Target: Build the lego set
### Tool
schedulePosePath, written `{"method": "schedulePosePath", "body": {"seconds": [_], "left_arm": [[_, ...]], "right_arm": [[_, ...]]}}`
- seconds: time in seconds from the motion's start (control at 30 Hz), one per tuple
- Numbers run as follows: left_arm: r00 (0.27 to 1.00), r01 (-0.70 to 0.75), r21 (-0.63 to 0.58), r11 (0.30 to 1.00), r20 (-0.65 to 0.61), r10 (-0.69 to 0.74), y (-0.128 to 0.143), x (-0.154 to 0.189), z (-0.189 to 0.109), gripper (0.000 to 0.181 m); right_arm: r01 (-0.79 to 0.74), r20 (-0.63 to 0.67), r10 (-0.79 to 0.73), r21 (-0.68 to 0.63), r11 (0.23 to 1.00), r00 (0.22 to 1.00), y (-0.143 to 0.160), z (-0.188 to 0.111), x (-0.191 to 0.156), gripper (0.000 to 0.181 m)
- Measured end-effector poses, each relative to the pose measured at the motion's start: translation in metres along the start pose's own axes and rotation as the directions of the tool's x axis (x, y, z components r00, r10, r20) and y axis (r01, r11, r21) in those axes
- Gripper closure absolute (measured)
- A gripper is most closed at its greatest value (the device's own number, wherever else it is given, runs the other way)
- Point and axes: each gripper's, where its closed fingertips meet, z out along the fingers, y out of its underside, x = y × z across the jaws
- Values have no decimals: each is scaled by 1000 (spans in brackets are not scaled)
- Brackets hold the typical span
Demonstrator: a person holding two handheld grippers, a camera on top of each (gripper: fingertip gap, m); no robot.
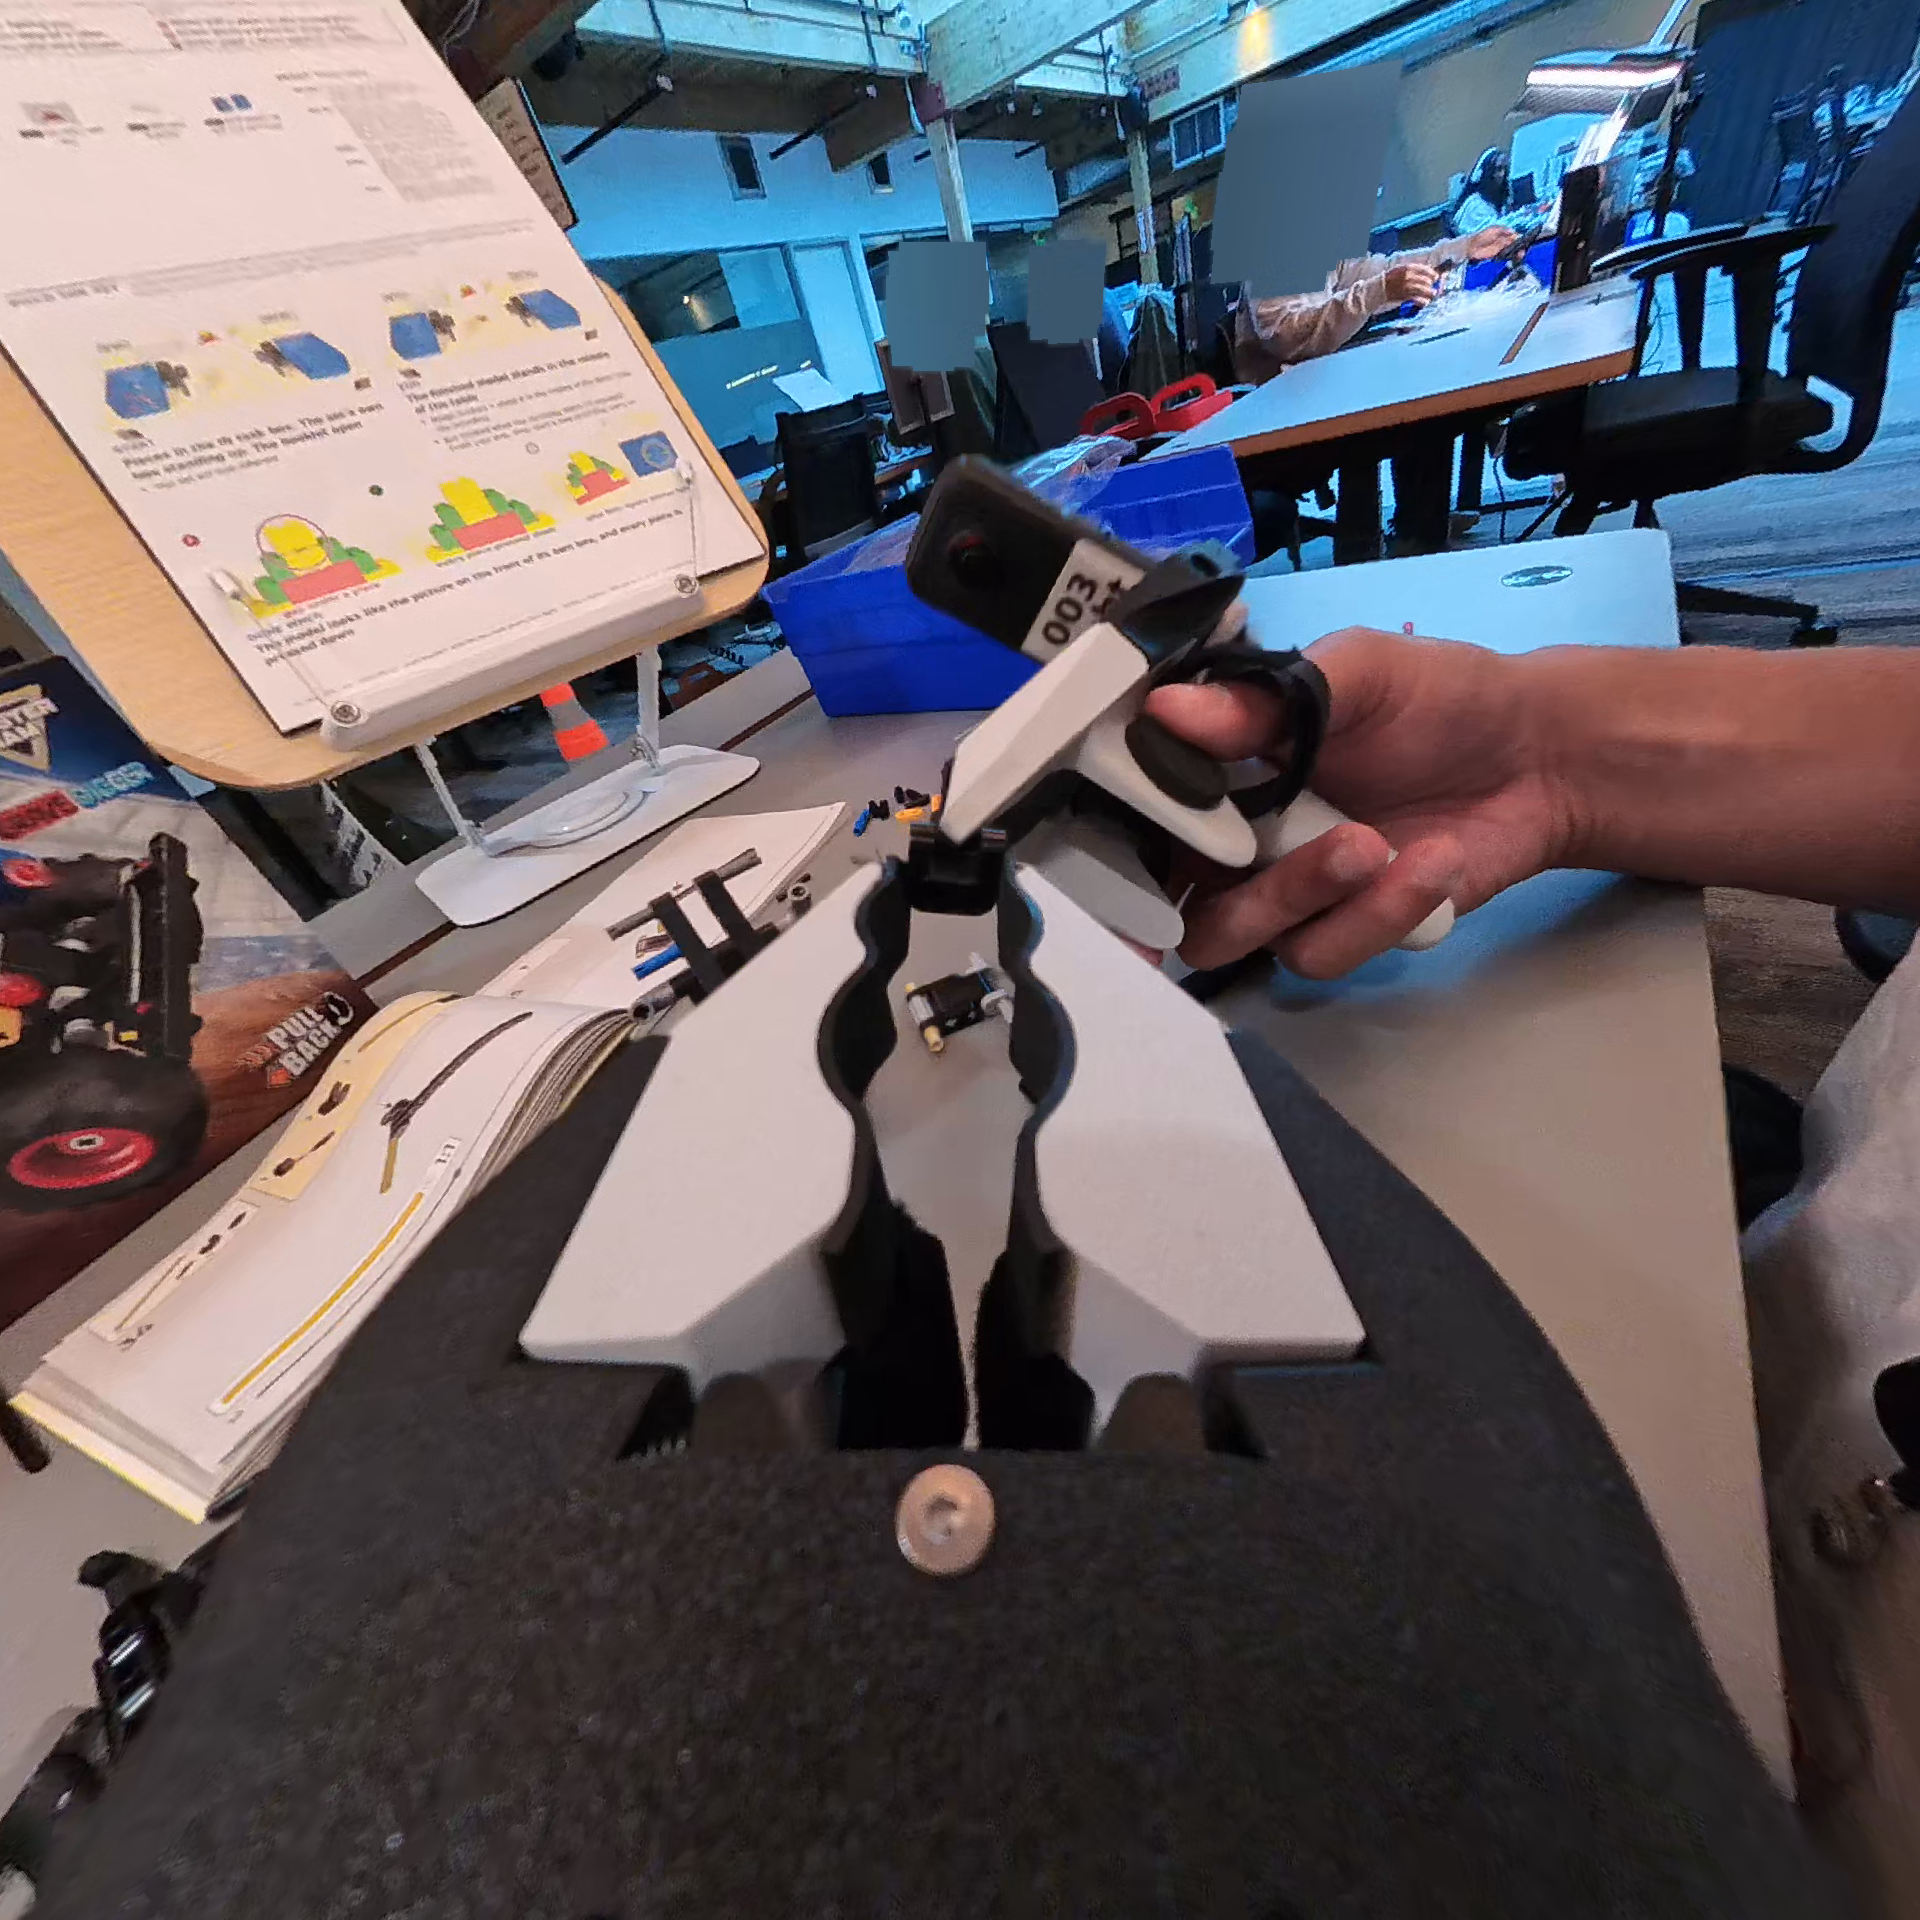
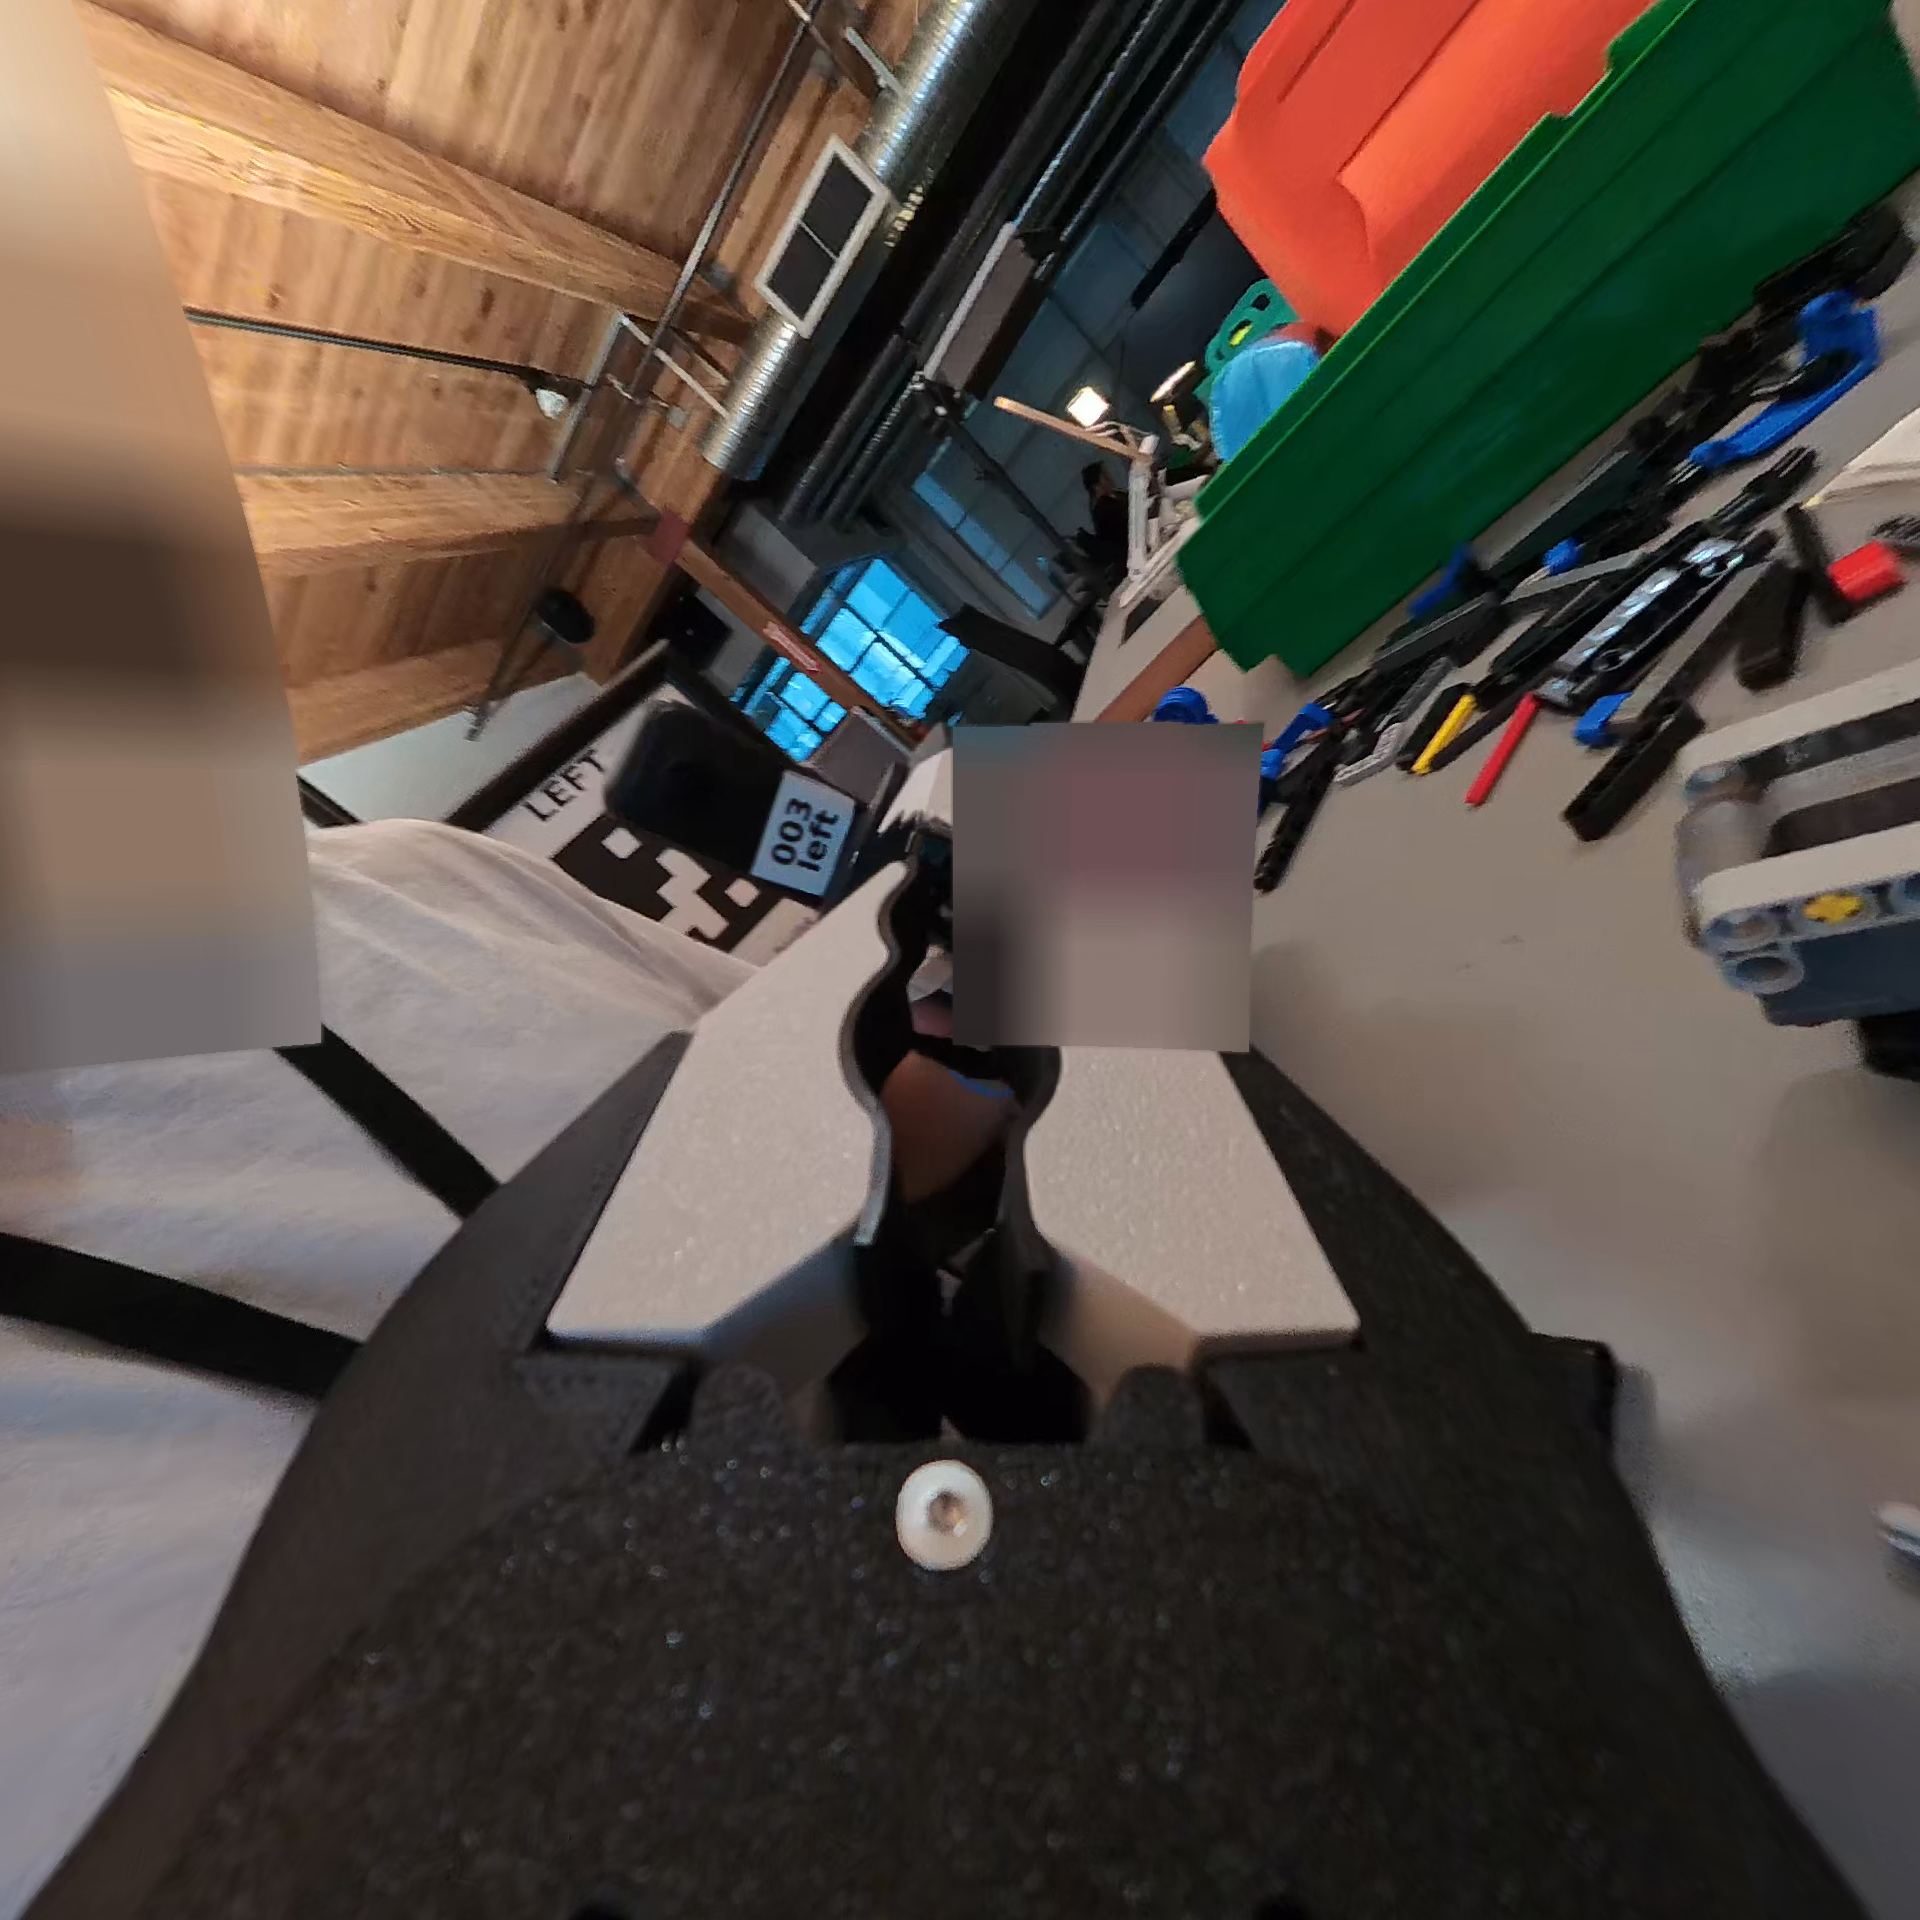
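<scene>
My left gripper (image 1: 953,891) has its tips closed on a small black lego piece (image 1: 951,878), held above the grey table (image 1: 1455,1091). My right gripper (image 1: 975,831), held by a hand (image 1: 1403,800), comes in from the right and grips the same piece from above. In the right wrist view my right gripper (image 2: 935,904) points at the left gripper's camera body (image 2: 717,805); a blurred patch hides its right tip and the piece. A small black-and-white lego assembly (image 1: 956,1006) lies on the table below the tips.
An open instruction booklet (image 1: 343,1174) and the lego box (image 1: 94,987) lie at the left, under a sheet on a stand (image 1: 343,343). A black axle assembly (image 1: 691,925) rests on paper. Blue bins (image 1: 894,634) stand behind. Loose parts (image 2: 1558,655), a green bin (image 2: 1507,416) and a grey motor block (image 2: 1808,904) are to the right. The tips of both grippers are at nearly the same place.
</scene>
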Motion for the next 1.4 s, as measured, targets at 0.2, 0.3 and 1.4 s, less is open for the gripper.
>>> {"method": "schedulePosePath", "body": {"seconds": [0.2,0.3,1.4], "left_arm": [[996,-69,-77,995,50,73,14,-5,3,167],[995,-70,-96,993,59,76,17,-6,5,167],[1000,8,-20,1000,21,-8,7,-7,1,167]], "right_arm": [[188,-164,-190,-33,982,968,-1,-2,11,175],[226,-201,-230,-45,973,952,-2,-3,14,175],[285,-166,-286,-28,958,944,-4,-1,3,175]]}}
